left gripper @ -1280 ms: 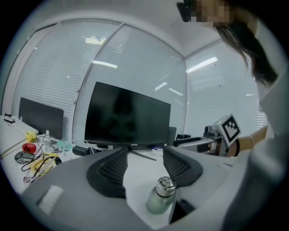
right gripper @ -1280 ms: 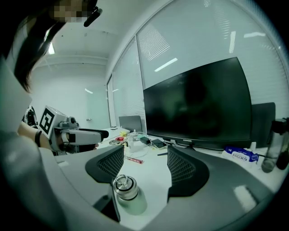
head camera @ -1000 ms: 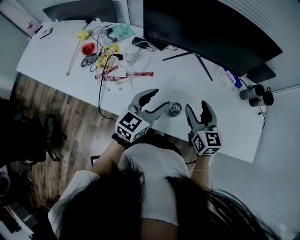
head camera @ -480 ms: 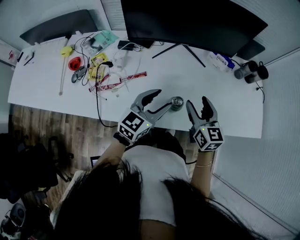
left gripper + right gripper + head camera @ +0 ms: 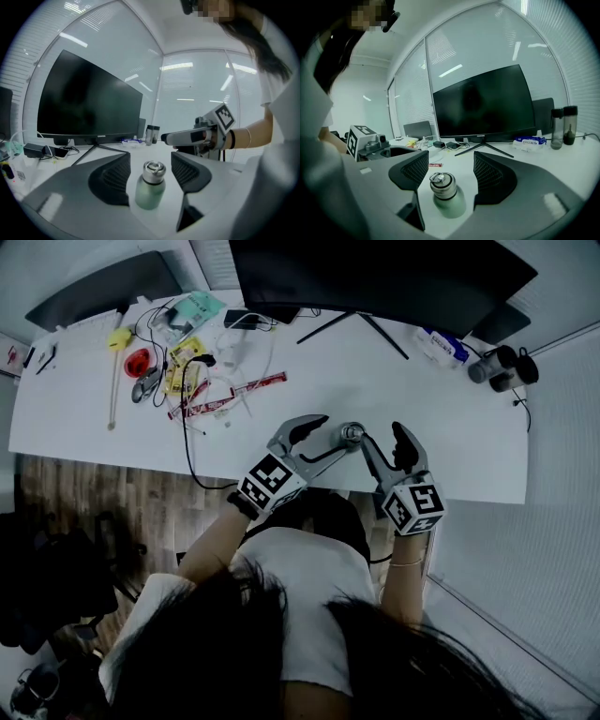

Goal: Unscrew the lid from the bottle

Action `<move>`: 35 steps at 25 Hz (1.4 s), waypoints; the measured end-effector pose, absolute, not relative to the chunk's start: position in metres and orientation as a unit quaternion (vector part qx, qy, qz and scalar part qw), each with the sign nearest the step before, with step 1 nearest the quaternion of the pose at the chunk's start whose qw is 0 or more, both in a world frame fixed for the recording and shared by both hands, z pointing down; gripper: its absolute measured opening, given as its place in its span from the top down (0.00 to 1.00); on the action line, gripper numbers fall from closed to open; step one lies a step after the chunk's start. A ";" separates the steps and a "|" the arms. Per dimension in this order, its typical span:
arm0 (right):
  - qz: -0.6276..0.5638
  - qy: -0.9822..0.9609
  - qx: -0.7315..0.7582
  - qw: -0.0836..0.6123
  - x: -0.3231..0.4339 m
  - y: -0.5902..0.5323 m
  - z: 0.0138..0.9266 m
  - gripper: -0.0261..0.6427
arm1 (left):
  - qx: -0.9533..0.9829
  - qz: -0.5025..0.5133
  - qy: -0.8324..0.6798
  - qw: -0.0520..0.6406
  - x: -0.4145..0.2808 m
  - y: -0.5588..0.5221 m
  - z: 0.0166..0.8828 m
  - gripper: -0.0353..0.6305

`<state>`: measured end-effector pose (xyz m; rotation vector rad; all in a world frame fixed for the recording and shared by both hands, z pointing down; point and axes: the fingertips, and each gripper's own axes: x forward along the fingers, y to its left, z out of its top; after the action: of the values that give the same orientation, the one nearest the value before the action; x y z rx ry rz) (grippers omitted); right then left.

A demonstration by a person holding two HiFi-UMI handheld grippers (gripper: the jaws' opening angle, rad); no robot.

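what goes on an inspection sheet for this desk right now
surface: white table, bare around the bottle
job's things: bottle upright, lid on
clutter: packets and small tools far left; two containers far right
grippers: left gripper jaws opening around bottle, not touching; right gripper open around it
cables: black cable hangs off near edge
surroundings: monitor, wood floor

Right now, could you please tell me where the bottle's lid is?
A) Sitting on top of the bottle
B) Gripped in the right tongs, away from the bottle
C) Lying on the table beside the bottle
A: the metal lid sits on the neck of the green bottle, which stands upright on the table.
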<state>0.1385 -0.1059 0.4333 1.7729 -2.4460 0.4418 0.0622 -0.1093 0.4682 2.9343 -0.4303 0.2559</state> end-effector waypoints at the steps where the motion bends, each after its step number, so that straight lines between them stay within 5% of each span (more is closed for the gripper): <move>1: 0.150 -0.803 0.576 0.043 0.136 -0.106 0.437 0.55 | 0.983 0.091 -0.137 0.081 0.064 -0.108 0.474 0.50; 35: 0.132 -0.859 0.486 0.091 0.098 -0.122 0.505 0.57 | 0.983 0.170 0.027 0.069 0.107 -0.100 0.571 0.44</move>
<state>0.0981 -0.1216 0.5052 1.4437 -2.5532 0.3916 0.1067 -0.1001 0.5712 2.9585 0.0822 0.5115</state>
